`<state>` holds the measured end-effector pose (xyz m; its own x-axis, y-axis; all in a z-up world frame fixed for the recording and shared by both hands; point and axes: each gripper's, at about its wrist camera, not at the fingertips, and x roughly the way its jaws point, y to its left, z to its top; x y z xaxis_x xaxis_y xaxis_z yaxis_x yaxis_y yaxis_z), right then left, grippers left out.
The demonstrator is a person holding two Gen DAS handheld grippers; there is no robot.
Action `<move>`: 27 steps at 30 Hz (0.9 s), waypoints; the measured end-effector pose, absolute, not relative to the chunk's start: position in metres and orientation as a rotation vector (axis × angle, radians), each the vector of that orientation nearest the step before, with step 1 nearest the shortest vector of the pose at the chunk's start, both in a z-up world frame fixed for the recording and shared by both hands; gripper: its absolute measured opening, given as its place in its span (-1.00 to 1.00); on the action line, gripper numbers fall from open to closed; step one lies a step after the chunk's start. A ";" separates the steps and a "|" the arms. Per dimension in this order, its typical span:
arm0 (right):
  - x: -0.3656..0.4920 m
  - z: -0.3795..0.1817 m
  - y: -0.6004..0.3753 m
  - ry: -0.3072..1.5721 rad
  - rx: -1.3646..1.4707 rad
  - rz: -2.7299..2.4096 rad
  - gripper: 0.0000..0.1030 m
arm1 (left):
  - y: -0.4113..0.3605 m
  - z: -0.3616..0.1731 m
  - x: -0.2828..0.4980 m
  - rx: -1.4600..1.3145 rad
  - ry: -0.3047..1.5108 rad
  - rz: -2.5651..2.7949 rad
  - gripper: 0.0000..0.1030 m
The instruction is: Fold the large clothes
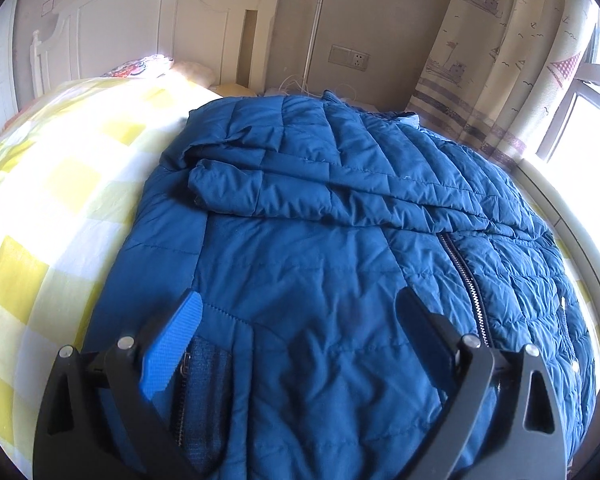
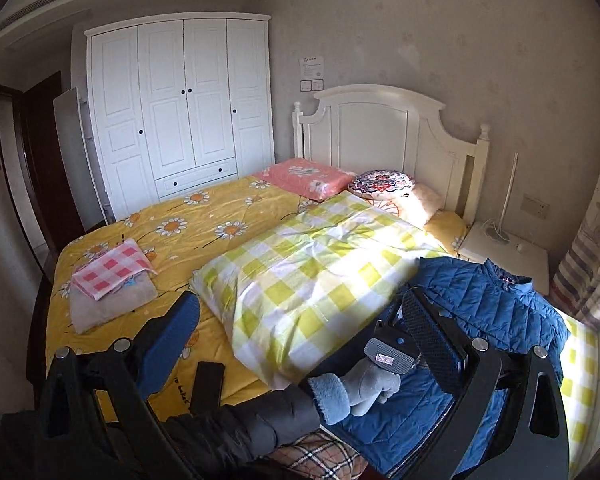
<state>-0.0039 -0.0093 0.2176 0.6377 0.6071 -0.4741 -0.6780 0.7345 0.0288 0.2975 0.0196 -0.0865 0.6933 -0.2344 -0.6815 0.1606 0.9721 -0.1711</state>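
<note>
A blue quilted jacket (image 1: 320, 260) lies spread on the bed with its zipper (image 1: 464, 272) facing up. One sleeve (image 1: 284, 188) is folded across the chest. My left gripper (image 1: 300, 316) hovers open over the jacket's lower hem, with nothing between its fingers. My right gripper (image 2: 300, 316) is open and empty, raised well above the bed and looking across the room. In the right wrist view the jacket (image 2: 484, 300) lies at the lower right. There a gloved hand (image 2: 368, 388) with a blue fleece cuff grips the other tool's handle over it.
A green-and-white checked quilt (image 2: 320, 272) lies left of the jacket on a yellow daisy bedspread (image 2: 188, 232). A folded pile of cloth (image 2: 112, 284) sits at the bed's left. Pillows (image 2: 308, 176), a white headboard (image 2: 384, 128), a bedside table (image 2: 504, 248) and a curtain (image 1: 500, 60) ring the bed.
</note>
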 end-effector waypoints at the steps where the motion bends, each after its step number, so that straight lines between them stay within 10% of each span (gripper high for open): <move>1: -0.007 0.215 -0.012 0.490 -0.154 0.759 0.89 | 0.021 -0.086 0.294 -0.104 0.770 -0.222 0.88; 13: 0.051 0.153 -0.065 0.772 0.152 0.706 0.90 | 0.062 -0.086 0.259 -0.217 0.753 -0.212 0.88; 27: 0.217 -0.118 -0.211 0.946 -0.035 0.064 0.91 | 0.052 -0.104 0.234 -0.064 0.866 -0.201 0.88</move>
<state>0.2174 -0.2109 -0.1178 0.5829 0.0392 -0.8116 -0.0701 0.9975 -0.0023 0.2339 0.0523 -0.1042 0.6304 -0.2016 -0.7496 0.1496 0.9791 -0.1375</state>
